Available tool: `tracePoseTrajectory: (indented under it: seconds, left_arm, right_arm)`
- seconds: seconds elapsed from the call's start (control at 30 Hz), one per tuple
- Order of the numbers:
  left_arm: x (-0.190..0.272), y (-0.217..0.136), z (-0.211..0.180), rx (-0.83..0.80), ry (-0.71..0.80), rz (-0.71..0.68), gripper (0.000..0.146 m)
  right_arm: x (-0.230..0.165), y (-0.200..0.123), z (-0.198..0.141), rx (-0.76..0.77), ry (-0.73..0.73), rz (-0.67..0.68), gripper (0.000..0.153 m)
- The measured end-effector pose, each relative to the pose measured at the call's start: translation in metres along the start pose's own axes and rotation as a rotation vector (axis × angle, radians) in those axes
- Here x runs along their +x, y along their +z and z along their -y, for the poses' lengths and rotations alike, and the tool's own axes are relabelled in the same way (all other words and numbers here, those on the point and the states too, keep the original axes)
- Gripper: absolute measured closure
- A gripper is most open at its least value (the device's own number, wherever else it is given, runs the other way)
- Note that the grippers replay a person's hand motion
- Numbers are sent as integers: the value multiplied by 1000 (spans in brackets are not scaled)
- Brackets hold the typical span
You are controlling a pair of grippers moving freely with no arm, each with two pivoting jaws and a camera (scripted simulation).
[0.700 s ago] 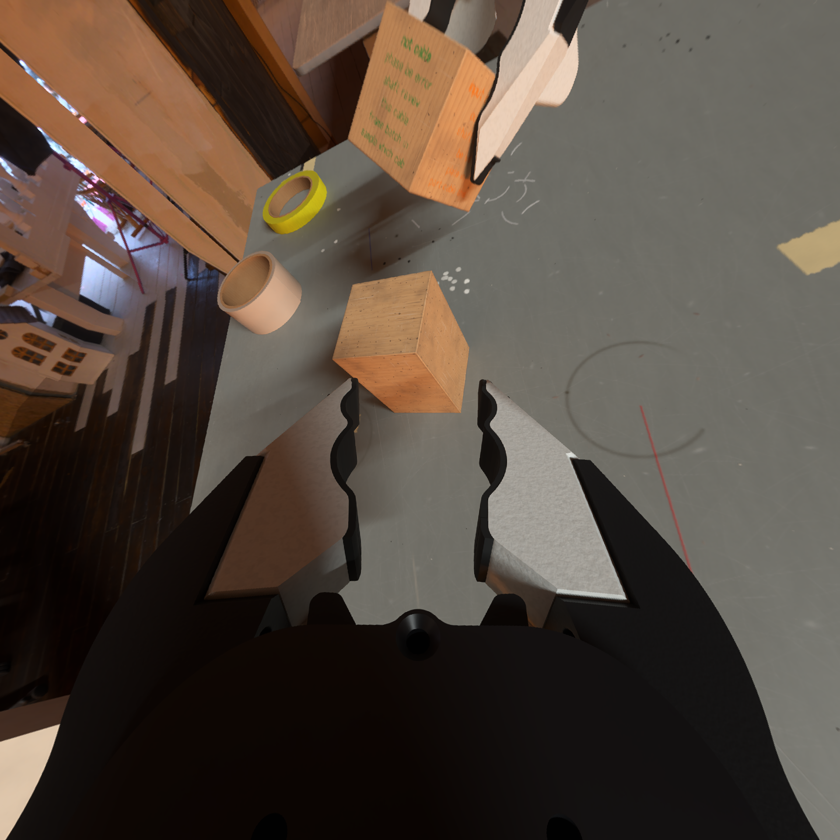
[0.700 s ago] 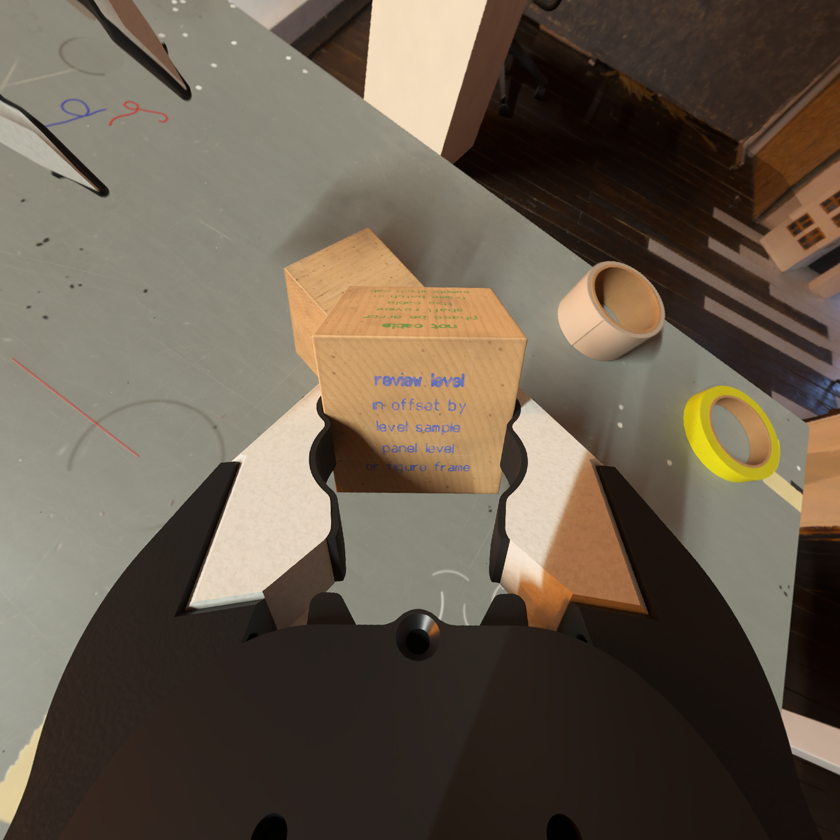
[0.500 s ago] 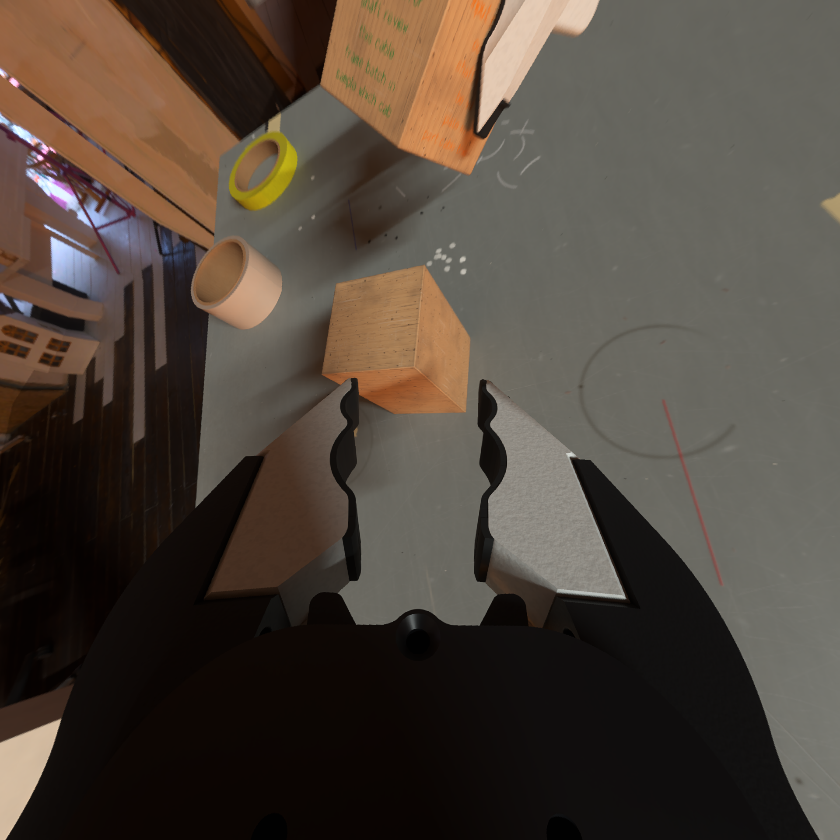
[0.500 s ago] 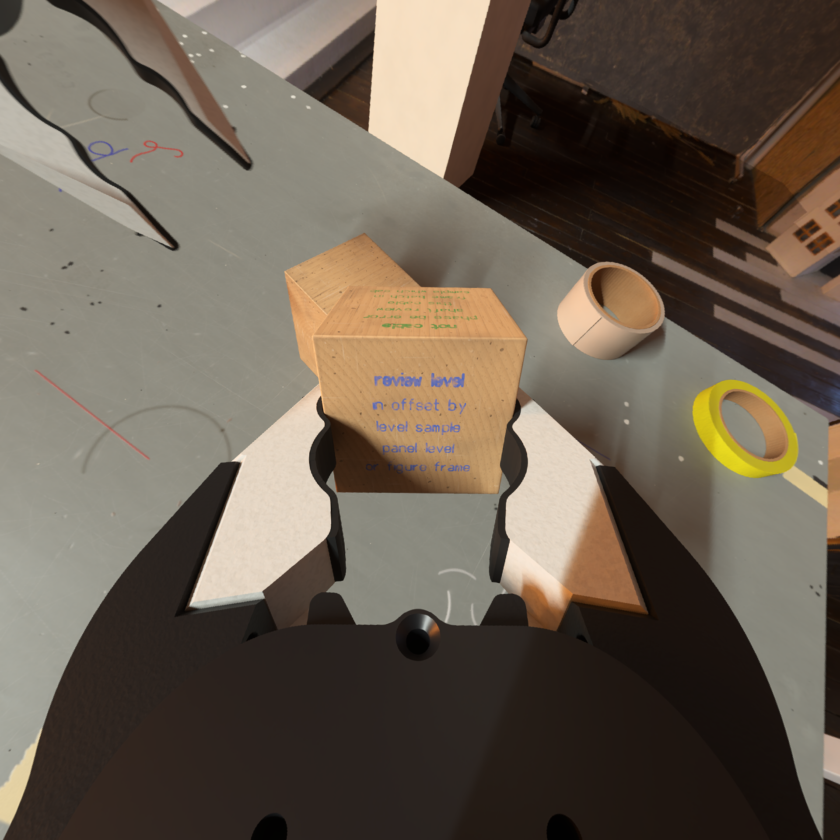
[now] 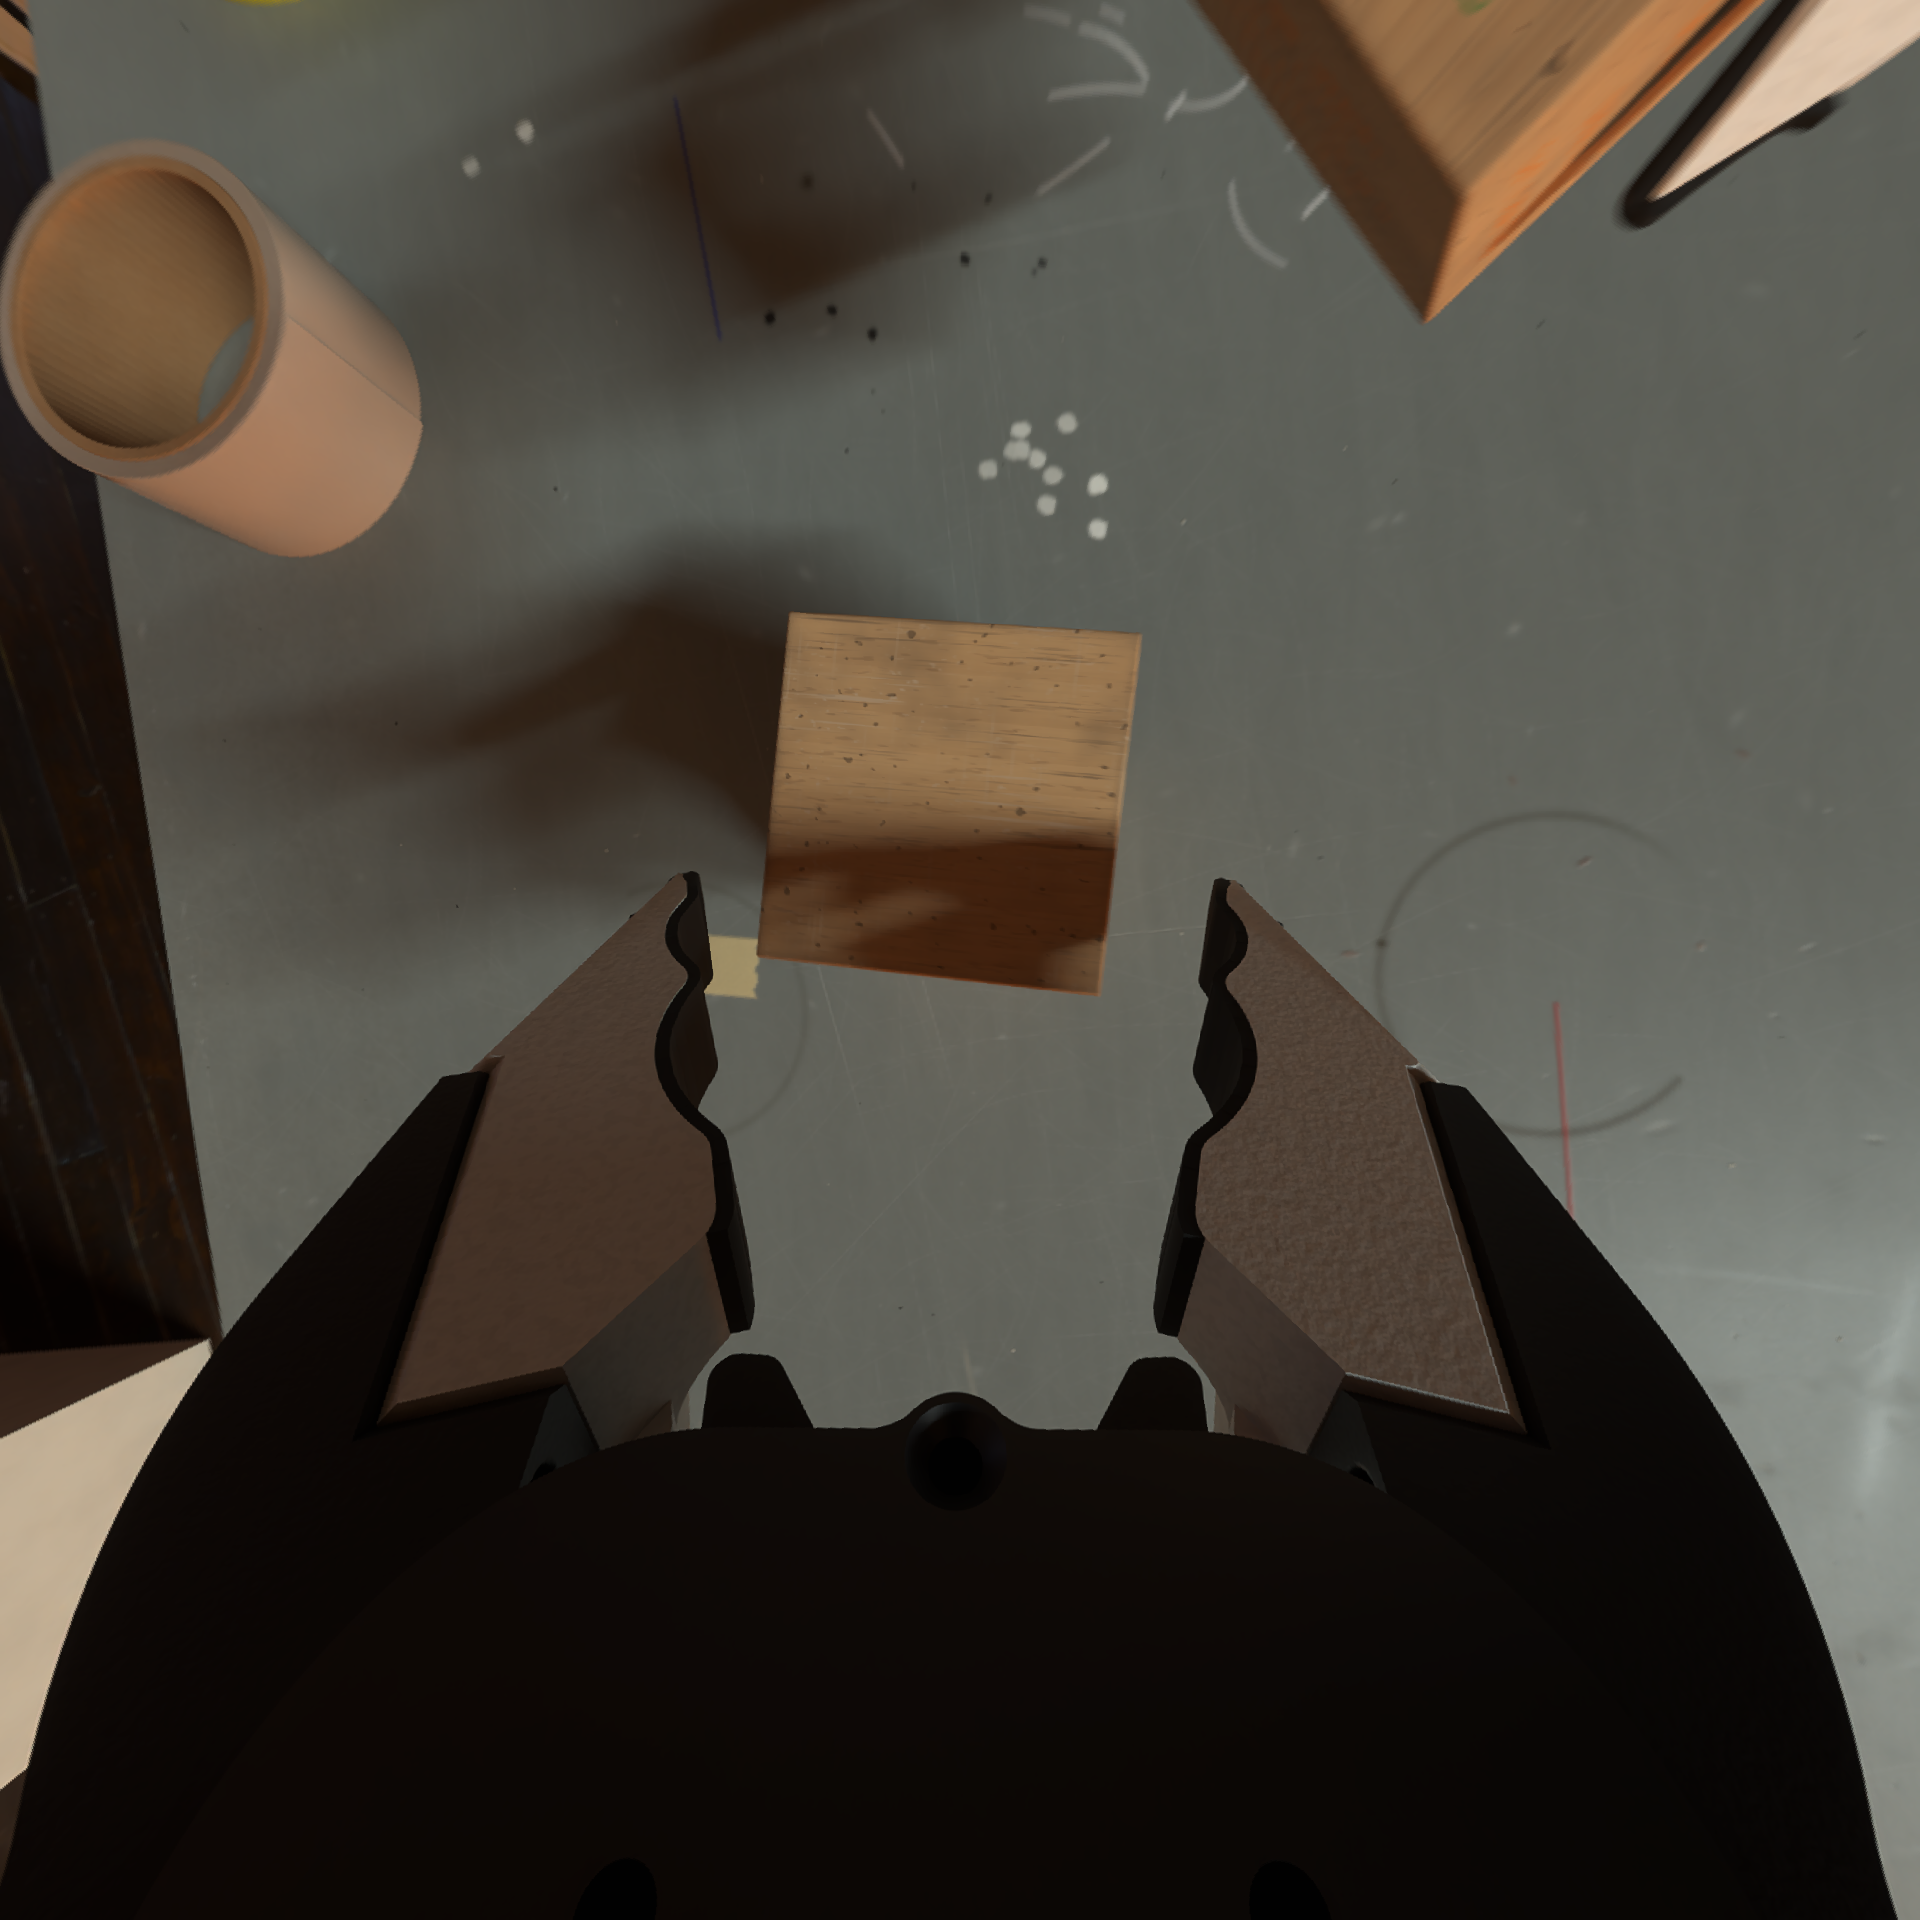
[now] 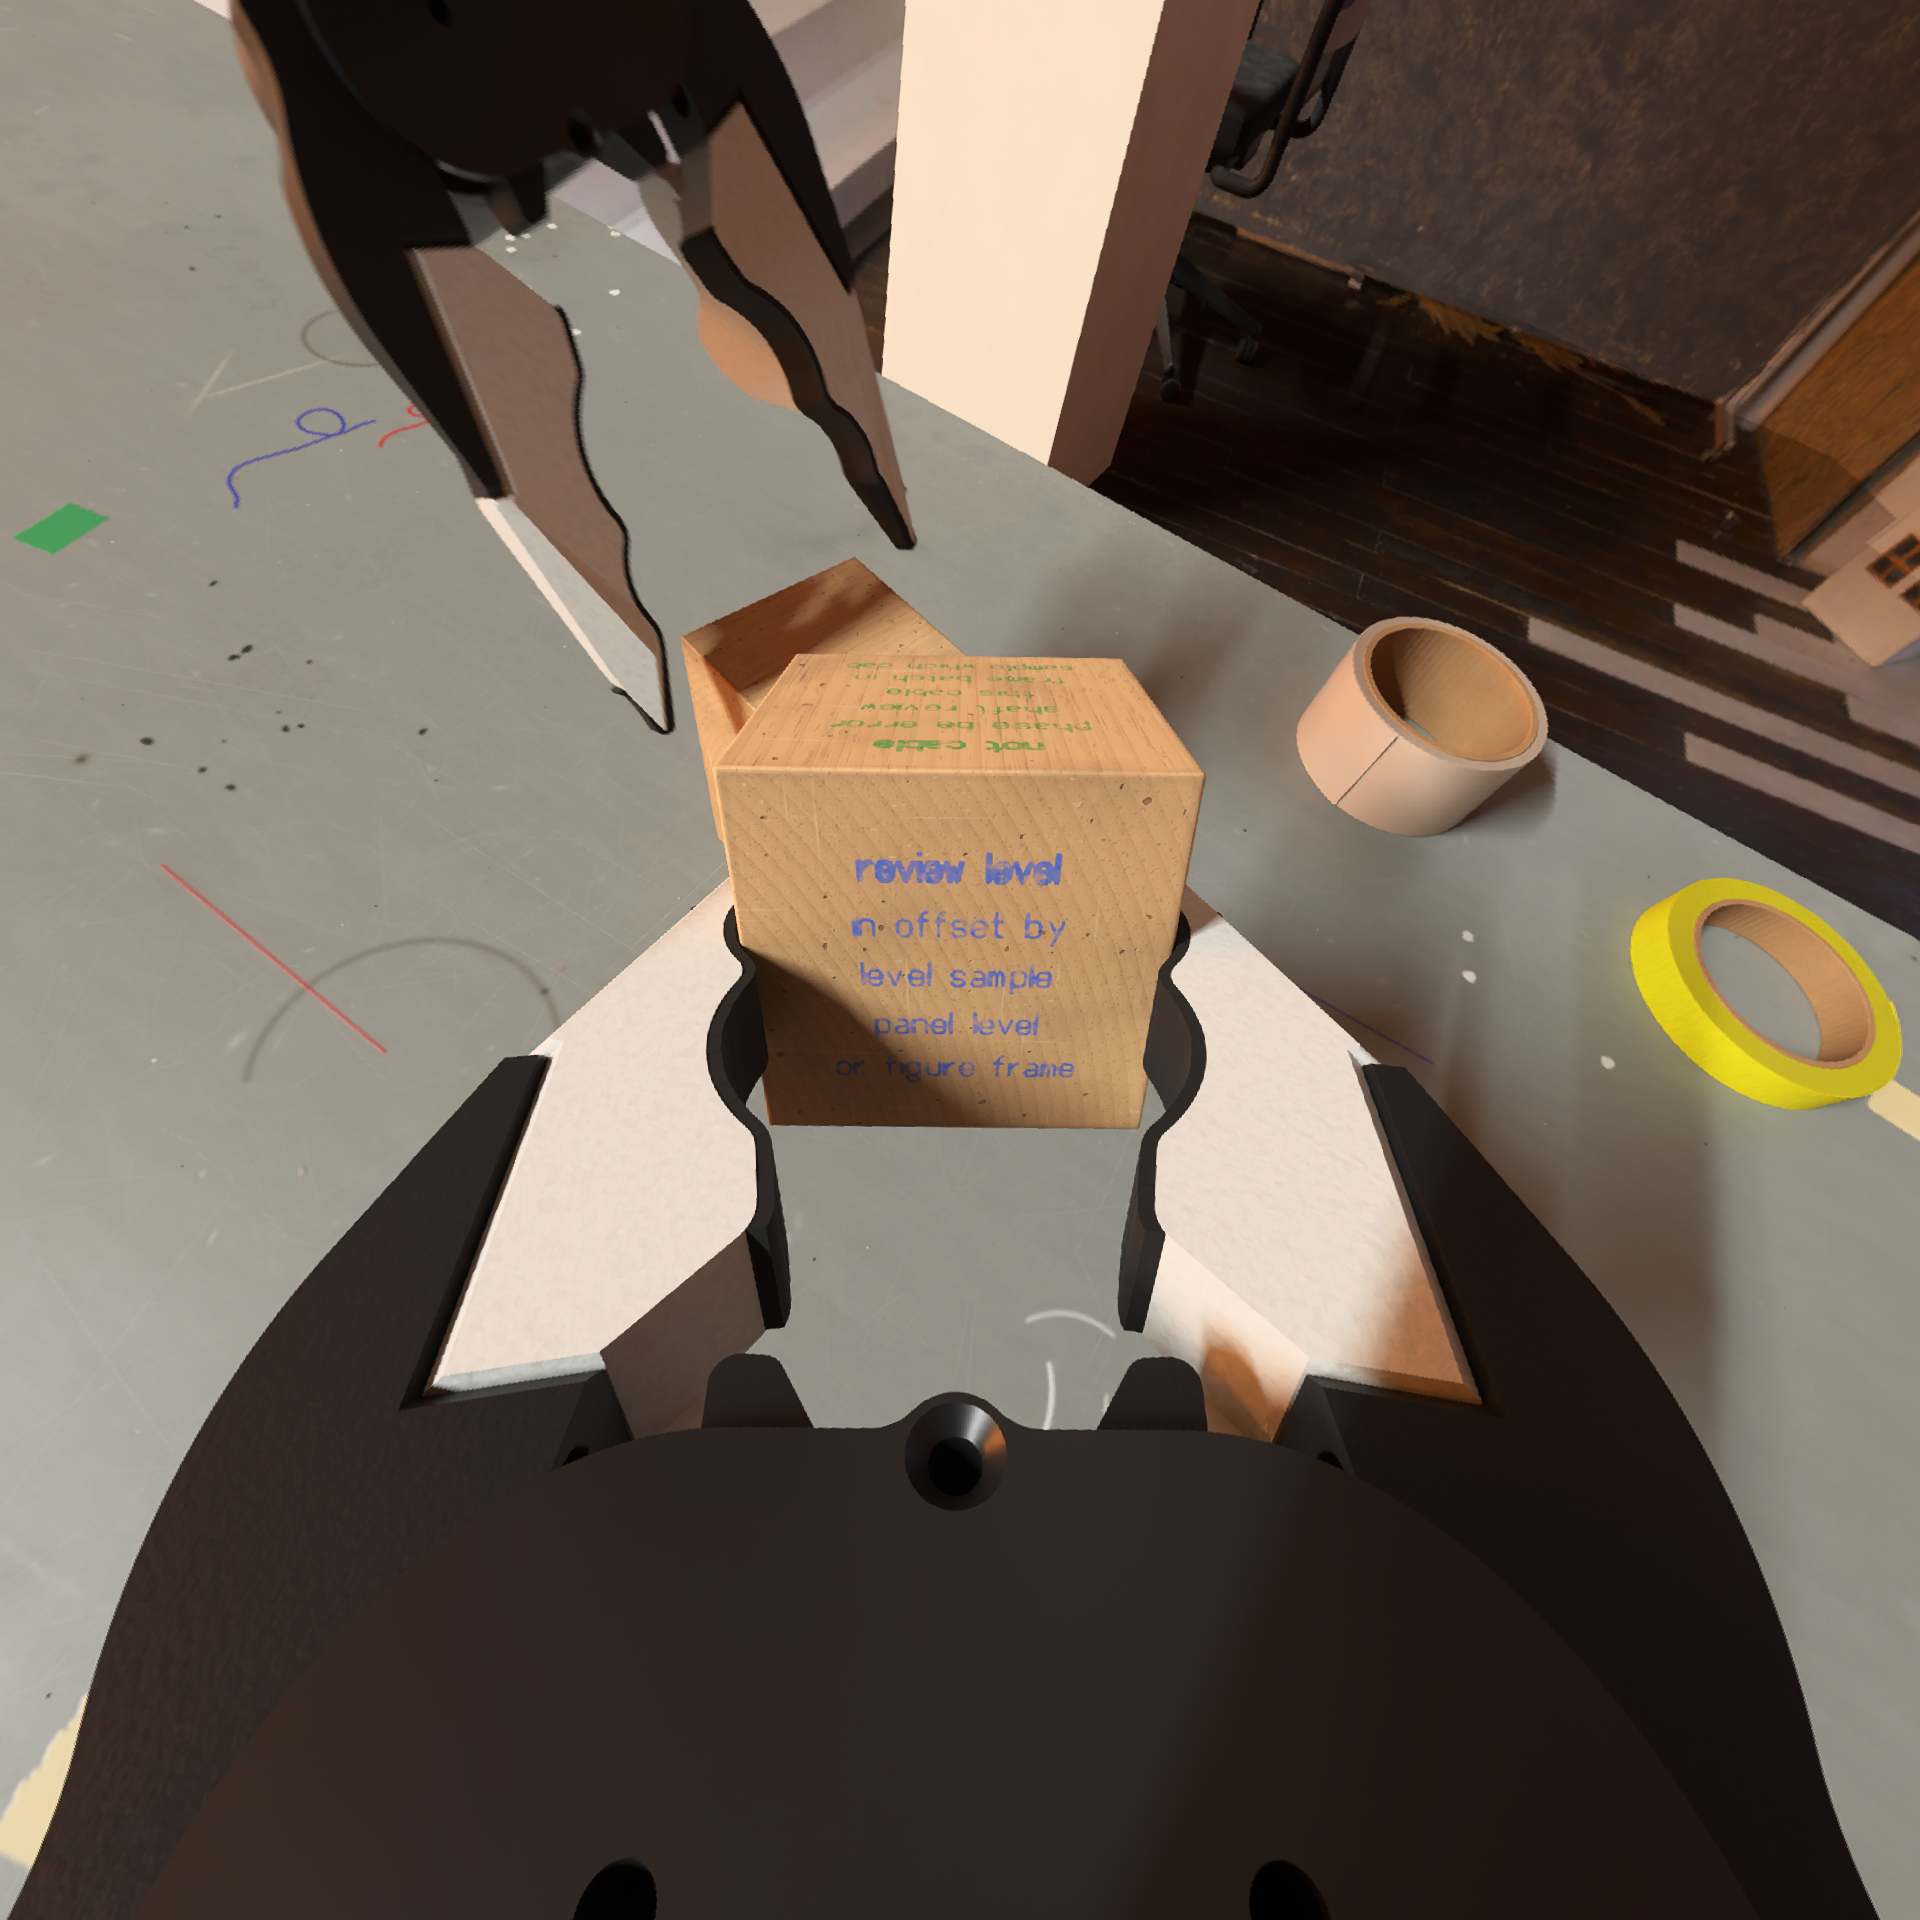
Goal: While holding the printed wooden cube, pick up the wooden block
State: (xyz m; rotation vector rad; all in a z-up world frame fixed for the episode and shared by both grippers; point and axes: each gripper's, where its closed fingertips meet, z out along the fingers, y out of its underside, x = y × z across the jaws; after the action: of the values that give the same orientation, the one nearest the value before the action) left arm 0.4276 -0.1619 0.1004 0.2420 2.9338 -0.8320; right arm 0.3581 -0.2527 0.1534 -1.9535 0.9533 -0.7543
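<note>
Left gripper (image 5: 951, 904) has swung from a slanted approach to straight above the wooden block (image 5: 945, 800) on the table (image 5: 1455, 623), jaws now wider apart; right gripper (image 6: 956, 997) clamps printed wooden cube (image 6: 956, 914) aloft; should descend centred, straddle flat faces, then close

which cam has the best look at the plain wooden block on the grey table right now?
Left wrist view. The plain wooden block sits unobstructed on the grey table, just ahead of the open left gripper, top face fully visible. In the right wrist view only a corner of it shows behind the printed wooden cube held in the right gripper.
</note>
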Motion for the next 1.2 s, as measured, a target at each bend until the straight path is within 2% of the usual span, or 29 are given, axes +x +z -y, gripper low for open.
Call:
tracePoseTrajectory:
  seconds: [0.4, 0.6, 1.2]
  left_arm:
    - [-2, 27, -5, -173, 87, -6, 57]
    - [-2, 30, -4, -187, 90, -24, 65]
    - [3, 28, -3, -164, 94, -50, 65]
  right_arm:
    - [-1, 3, -3, 6, 11, 33, 79]
    - [-2, 4, -7, -3, 21, 45, 79]
    - [-4, 6, -13, -23, 33, 73, 79]
